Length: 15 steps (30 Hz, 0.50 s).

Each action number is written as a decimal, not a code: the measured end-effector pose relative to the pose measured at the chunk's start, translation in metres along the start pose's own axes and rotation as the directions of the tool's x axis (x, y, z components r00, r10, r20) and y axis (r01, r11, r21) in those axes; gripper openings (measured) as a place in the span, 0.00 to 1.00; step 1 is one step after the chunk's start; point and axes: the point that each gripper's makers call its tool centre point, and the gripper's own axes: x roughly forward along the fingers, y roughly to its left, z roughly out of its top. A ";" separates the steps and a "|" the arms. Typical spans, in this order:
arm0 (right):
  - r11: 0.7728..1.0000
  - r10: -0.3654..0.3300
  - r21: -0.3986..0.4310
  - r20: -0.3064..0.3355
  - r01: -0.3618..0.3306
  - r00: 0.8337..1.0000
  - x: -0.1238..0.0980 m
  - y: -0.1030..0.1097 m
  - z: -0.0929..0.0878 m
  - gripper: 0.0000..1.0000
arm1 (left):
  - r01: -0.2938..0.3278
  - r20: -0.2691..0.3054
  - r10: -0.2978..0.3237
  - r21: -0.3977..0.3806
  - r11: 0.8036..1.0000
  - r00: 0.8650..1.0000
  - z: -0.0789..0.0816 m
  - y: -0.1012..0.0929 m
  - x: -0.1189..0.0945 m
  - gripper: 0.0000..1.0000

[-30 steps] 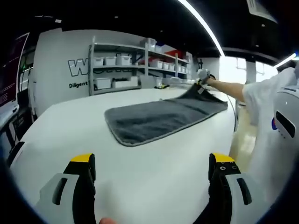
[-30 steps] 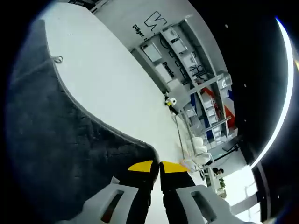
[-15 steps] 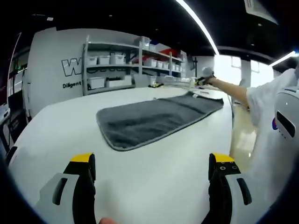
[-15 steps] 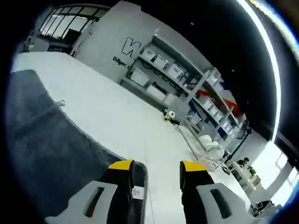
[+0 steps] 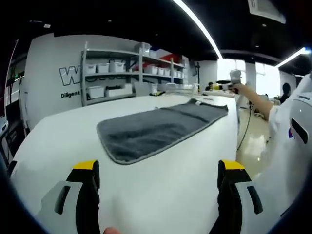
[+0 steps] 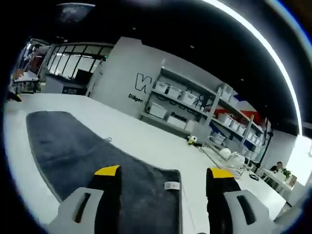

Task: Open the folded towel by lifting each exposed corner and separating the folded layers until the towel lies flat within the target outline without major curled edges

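towel (image 5: 158, 126): dark grey, long rectangle with rounded corners and a paler stitched rim; it lies spread on the desk, in one flat layer as far as both views show. In the right gripper view the towel (image 6: 92, 156) runs from the near edge away to the left, with a small white tag (image 6: 170, 185) on its near end and a little loop (image 6: 107, 140) sticking out at its far long side.
towel place: mid-desk in the left gripper view, well ahead of the left tongs, long axis running away to the right; its far end reaches close to the desk's far edge.
left tongs (image 5: 158, 170): jaws wide apart, yellow-tipped, holding nothing, over bare desk short of the towel.
right tongs (image 6: 163, 173): jaws wide apart, holding nothing, above the towel's near end; in the left gripper view they show far off at the right (image 5: 233, 80), held up on an outstretched arm (image 5: 253, 97), clear of the towel.
desk (image 5: 63, 141): white, smooth, broad; no outline can be made out on it.
room: grey wall with large white lettering (image 5: 70, 75), open shelves (image 5: 126, 68) with white bins, a dark ceiling with a long light strip (image 5: 195, 27), bright windows at the far right, a glossy floor beside the desk.
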 end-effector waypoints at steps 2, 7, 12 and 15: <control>1.000 0.007 0.004 0.000 -0.007 1.000 -0.017 0.005 -0.001 0.76 | 0.004 0.003 -0.004 0.002 1.000 1.000 0.000 0.000 -0.001 0.99; 0.998 0.019 0.060 0.003 -0.019 1.000 -0.062 0.026 -0.010 0.86 | 0.009 0.004 -0.009 0.005 1.000 1.000 0.001 0.001 -0.004 0.99; 0.995 0.023 0.096 -0.020 -0.021 1.000 -0.089 0.044 -0.028 0.92 | 0.009 0.008 -0.009 0.006 1.000 1.000 0.001 0.004 -0.008 0.99; 0.988 0.025 0.153 -0.026 -0.021 0.999 -0.100 0.054 -0.037 0.96 | 0.006 0.009 -0.006 0.007 1.000 1.000 0.000 0.006 -0.009 0.99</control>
